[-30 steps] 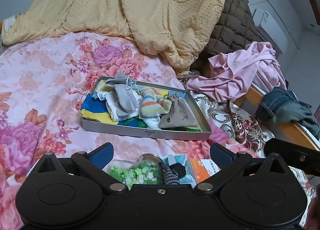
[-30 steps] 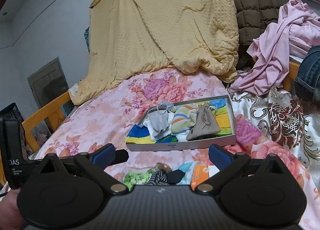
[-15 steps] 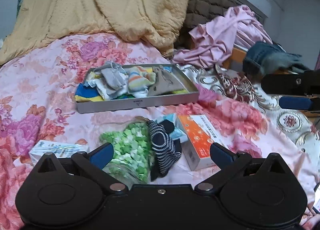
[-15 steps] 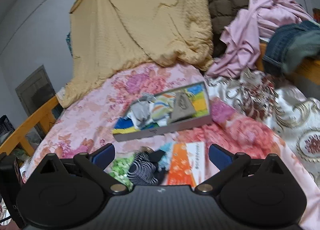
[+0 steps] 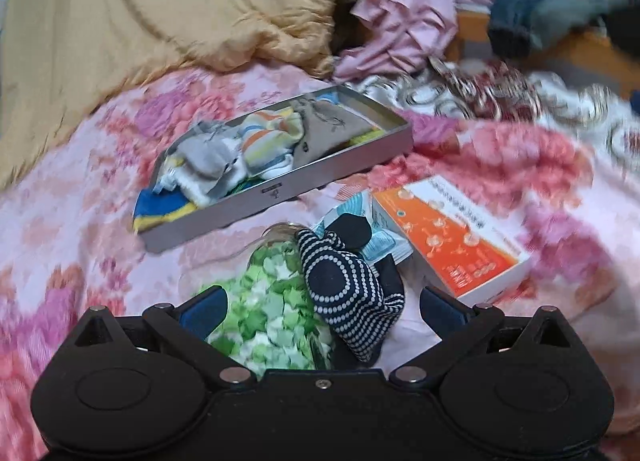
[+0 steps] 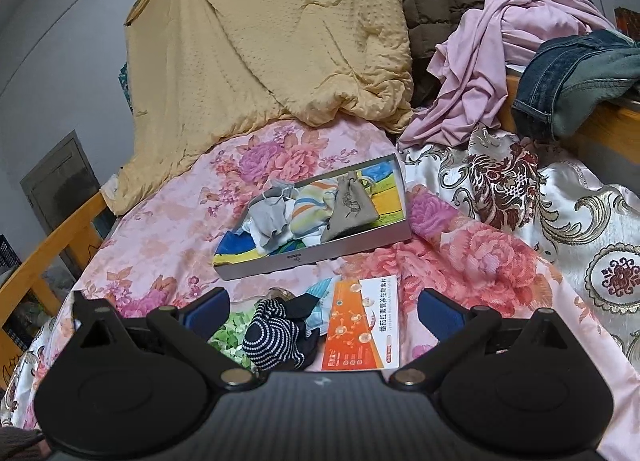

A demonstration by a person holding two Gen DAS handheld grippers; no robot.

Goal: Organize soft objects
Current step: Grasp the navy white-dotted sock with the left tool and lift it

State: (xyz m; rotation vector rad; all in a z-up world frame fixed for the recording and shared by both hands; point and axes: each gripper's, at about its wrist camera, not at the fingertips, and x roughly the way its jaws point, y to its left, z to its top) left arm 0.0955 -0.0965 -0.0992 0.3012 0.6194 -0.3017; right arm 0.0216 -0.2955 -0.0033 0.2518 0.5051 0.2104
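Socks are sitting all over this floral bedspread [image 6: 168, 229]. The navy dotted sock [image 5: 344, 293] is lying crumpled right in front of the left gripper [image 5: 320, 307], resting against a jar of green paper stars [image 5: 276, 313], with an orange box [image 5: 452, 237] just beside it. Left gripper's fingers are spread wide with nothing between them, hovering just above that sock; this view is pretty blurry. Right gripper [image 6: 322, 307] is also gaping wide and empty, hanging over the same pile. Further back, the grey tray [image 6: 320, 257] is holding a striped sock [image 6: 312, 205], a grey cloth piece [image 6: 270, 215] and a taupe drawstring pouch [image 6: 350, 209]. Yellow quilt [image 6: 260, 41] and pink clothes [image 6: 480, 73] are heaping up behind.
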